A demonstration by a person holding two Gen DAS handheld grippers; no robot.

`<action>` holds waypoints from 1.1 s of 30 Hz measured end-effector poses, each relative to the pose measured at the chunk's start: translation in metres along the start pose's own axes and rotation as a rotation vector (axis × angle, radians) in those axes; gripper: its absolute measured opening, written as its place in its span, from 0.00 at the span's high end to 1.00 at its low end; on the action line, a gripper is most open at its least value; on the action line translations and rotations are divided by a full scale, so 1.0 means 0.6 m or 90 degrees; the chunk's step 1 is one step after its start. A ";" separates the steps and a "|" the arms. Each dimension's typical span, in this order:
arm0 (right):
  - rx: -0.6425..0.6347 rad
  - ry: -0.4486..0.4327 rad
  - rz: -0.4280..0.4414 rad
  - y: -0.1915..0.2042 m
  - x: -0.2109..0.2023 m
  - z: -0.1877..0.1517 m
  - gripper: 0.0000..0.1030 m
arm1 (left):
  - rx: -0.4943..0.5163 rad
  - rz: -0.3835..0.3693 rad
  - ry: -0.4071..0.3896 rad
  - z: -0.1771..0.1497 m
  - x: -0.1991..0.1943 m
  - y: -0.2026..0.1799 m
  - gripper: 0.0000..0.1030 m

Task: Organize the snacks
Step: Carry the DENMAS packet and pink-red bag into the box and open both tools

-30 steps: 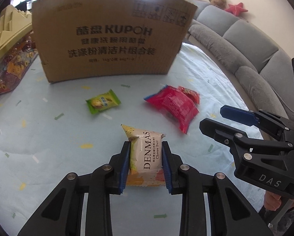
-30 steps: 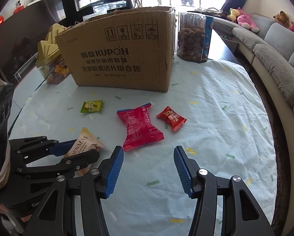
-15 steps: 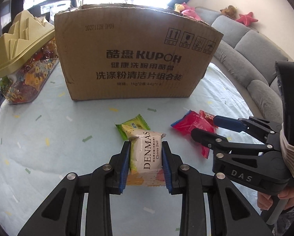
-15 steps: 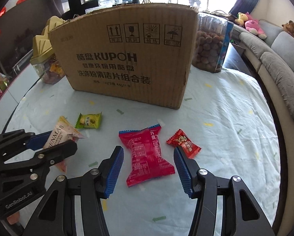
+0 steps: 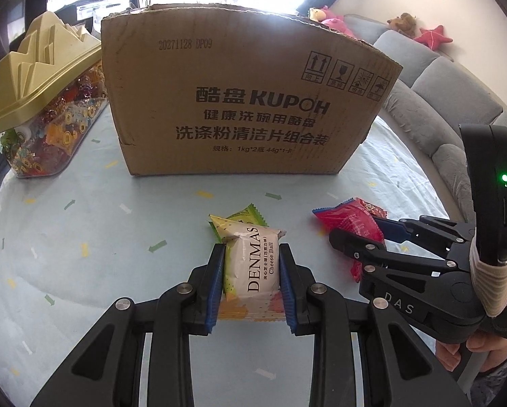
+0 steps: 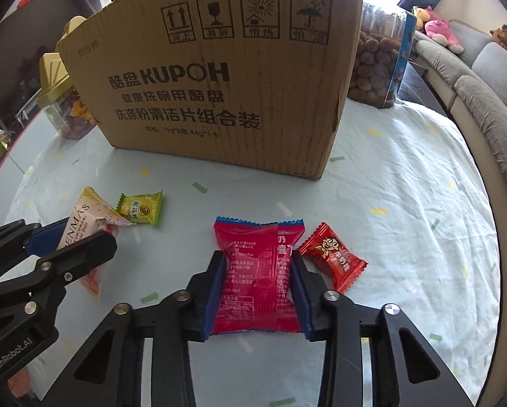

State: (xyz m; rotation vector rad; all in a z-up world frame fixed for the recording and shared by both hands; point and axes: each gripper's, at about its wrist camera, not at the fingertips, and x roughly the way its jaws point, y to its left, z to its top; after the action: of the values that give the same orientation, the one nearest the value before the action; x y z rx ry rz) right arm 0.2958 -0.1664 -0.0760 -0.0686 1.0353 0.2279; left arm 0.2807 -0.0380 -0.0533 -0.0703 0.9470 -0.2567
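My left gripper (image 5: 251, 254) is shut on a white DENMAS cheese ball packet (image 5: 253, 271) and holds it above the table; it also shows in the right wrist view (image 6: 80, 224). My right gripper (image 6: 256, 261) has its jaws around a pink-red snack bag (image 6: 256, 271), touching both sides of it as it lies on the table. The bag also shows in the left wrist view (image 5: 348, 227). A small green candy packet (image 6: 141, 208) and a small red candy packet (image 6: 333, 259) lie on the table. A brown KUPOH cardboard box (image 5: 250, 101) stands behind them.
A clear candy jar with a gold lid (image 5: 39, 101) stands left of the box. A clear tub of brown balls (image 6: 378, 57) stands right of the box. A grey sofa (image 5: 450, 101) runs along the table's right edge. The pale tablecloth (image 5: 83, 237) covers the table.
Both grippers have moved forward toward the box. My right gripper, open before, has closed in around the pink-red bag. My left gripper keeps its hold on the DENMAS packet.
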 end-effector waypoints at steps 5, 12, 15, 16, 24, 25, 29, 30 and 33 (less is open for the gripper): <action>-0.005 -0.019 -0.009 0.007 -0.017 -0.006 0.65 | -0.001 0.000 -0.010 0.000 -0.016 0.000 0.70; -0.002 -0.060 -0.007 0.016 -0.068 -0.008 0.65 | 0.008 -0.007 -0.043 -0.001 -0.056 -0.009 0.70; -0.001 -0.077 -0.001 0.016 -0.092 -0.008 0.65 | 0.012 -0.009 -0.061 0.002 -0.077 -0.013 0.70; -0.004 -0.086 0.002 0.018 -0.100 -0.007 0.65 | 0.013 -0.009 -0.069 0.003 -0.084 -0.014 0.70; -0.004 -0.150 0.005 0.034 -0.167 0.004 0.65 | 0.016 -0.011 -0.120 0.029 -0.140 -0.011 0.70; -0.005 -0.158 0.005 0.036 -0.173 0.007 0.65 | 0.014 -0.014 -0.126 0.032 -0.146 -0.009 0.70; 0.001 -0.191 0.006 0.045 -0.198 0.017 0.65 | 0.016 -0.006 -0.151 0.047 -0.167 -0.006 0.70; 0.002 -0.196 0.007 0.045 -0.202 0.020 0.65 | 0.016 -0.005 -0.156 0.050 -0.171 -0.005 0.70; 0.005 -0.216 0.012 0.047 -0.218 0.029 0.65 | 0.016 -0.001 -0.171 0.063 -0.186 0.002 0.70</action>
State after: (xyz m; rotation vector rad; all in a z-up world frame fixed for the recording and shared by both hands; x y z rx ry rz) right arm 0.2403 -0.1561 0.0465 -0.0126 0.6994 0.2426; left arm 0.2495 -0.0114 0.0572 -0.0796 0.6761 -0.2537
